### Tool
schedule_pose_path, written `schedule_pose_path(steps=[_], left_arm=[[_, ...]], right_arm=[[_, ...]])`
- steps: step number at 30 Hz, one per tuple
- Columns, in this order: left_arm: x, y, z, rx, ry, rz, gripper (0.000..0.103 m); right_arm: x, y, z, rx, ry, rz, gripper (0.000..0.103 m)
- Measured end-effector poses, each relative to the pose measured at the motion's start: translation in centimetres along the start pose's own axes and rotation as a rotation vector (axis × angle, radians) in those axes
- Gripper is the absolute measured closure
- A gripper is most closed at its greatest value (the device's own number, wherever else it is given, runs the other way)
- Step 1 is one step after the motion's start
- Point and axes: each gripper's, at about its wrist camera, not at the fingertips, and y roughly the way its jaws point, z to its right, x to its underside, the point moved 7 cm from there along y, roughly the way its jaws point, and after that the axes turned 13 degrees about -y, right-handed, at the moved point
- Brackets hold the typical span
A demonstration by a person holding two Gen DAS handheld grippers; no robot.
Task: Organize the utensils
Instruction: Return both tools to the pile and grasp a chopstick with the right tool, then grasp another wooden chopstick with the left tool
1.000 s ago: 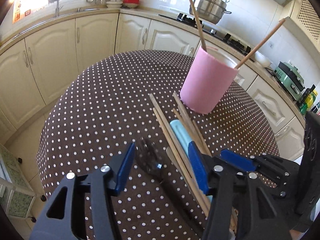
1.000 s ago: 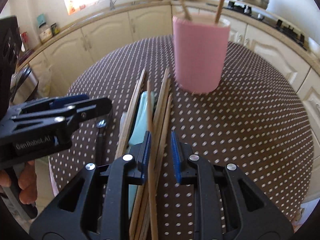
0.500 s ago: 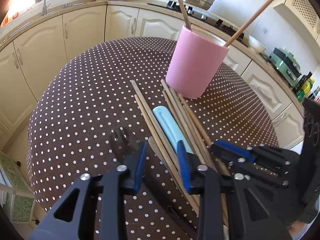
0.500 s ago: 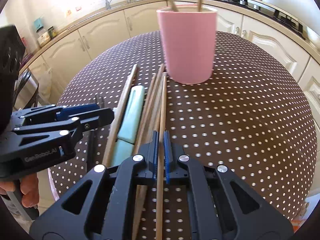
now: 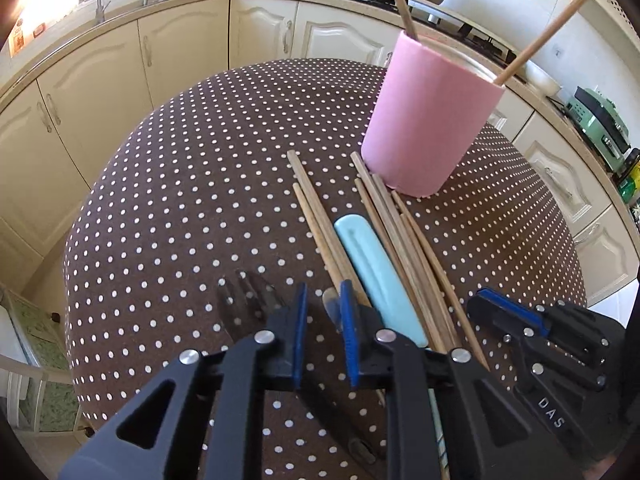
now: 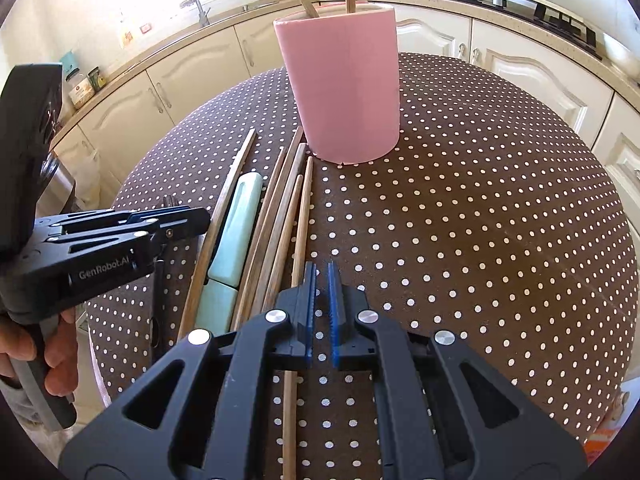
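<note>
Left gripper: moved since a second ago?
Yes, the left gripper went rightward: the fork head, earlier between its fingers, now lies left of them; jaws closing around a pale utensil tip.

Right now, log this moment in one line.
left gripper: closing over black fork | right gripper: shut, grip on chopstick unclear | pink cup: upright

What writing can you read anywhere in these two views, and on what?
"GenRobot.AI": on the side of the left claw, seen from the right wrist.
"DAS": on the black body of the right claw, seen from the left wrist.
Jar labels and wall stickers: too blurred to read.
</note>
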Motion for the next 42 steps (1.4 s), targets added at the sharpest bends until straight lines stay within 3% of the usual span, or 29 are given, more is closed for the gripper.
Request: schedule_pose_path(steps=[8,12,17,20,22,30,36,39,42], left_arm=[[-0.9,0.8,0.9,-0.019,0.011,-0.014,0.086],[-1.8,1.8,1.1,-0.026,-0.003,-0.027,0.074],[-2.4,2.4,1.6,-0.055,0.008,-0.037,0.073],[-2.9,2.9,2.2,-0.087,0.032,-0.03,0.079],[-3.1,3.0,2.2,-0.099,0.032,-0.017,0.093],[-3.7,2.0,1.5,0.032,-0.063,0.025,0.094],[-4.1,-0.6,1.7,0.084,-0.066,0.085,0.098],[-4.1,-0.9,1.7,0.096,-0.061,0.084,0.098],[-3.7,-0.4,1.3,0.097,-0.065,0.065,0.098]], right_arm=[[0.0,0.3,0.4,-0.01,0.013,0.004,0.096],[0.0,0.4,0.5,-0.013,0.018,0.006,0.096],[-0.3,0.6,0.7,-0.021,0.016,0.003,0.096],[-0.4,0.7,0.8,-0.025,0.017,-0.004,0.096],[-0.6,0.9,0.9,-0.029,0.013,-0.013,0.096],[-1.8,1.4,0.8,-0.049,-0.009,-0.066,0.096],[-2.7,1.9,0.2,-0.057,-0.033,-0.102,0.096],[-3.1,1.7,-0.3,-0.068,-0.029,-0.093,0.096],[-3.1,2.4,-0.6,-0.017,-0.061,-0.143,0.096]])
